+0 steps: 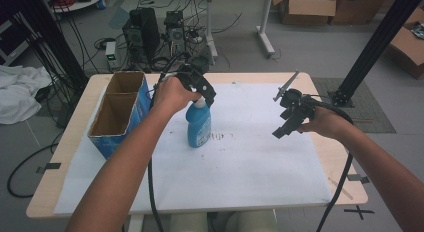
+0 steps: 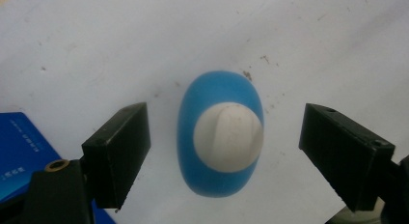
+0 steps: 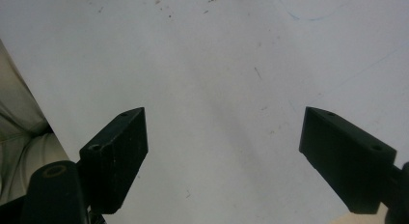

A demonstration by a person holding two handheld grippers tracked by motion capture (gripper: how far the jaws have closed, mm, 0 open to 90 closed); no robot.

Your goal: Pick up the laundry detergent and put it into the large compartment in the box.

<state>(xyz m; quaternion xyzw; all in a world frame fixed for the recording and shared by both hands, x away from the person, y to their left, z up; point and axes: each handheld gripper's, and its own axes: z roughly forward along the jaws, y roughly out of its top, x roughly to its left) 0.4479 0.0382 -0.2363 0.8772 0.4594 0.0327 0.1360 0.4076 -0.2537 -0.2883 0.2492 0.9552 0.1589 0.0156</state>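
Your left gripper (image 2: pixel 224 151) hangs with its jaws wide, straight above the blue plastic bottle with the white cap (image 2: pixel 226 137), which stands centred between them. Come straight down and close evenly on the neck. Keep your right gripper (image 3: pixel 224 154), also wide and empty, clear.

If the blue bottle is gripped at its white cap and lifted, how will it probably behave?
The blue bottle stands upright, tall over a narrow base, so a sideways nudge would probably tip it. Its body looks like smooth plastic, probably stiff but perhaps slippery. The white cap is rounded, with the left hand-held gripper open around it, so the jaws might slide off. Its weight cannot be judged.
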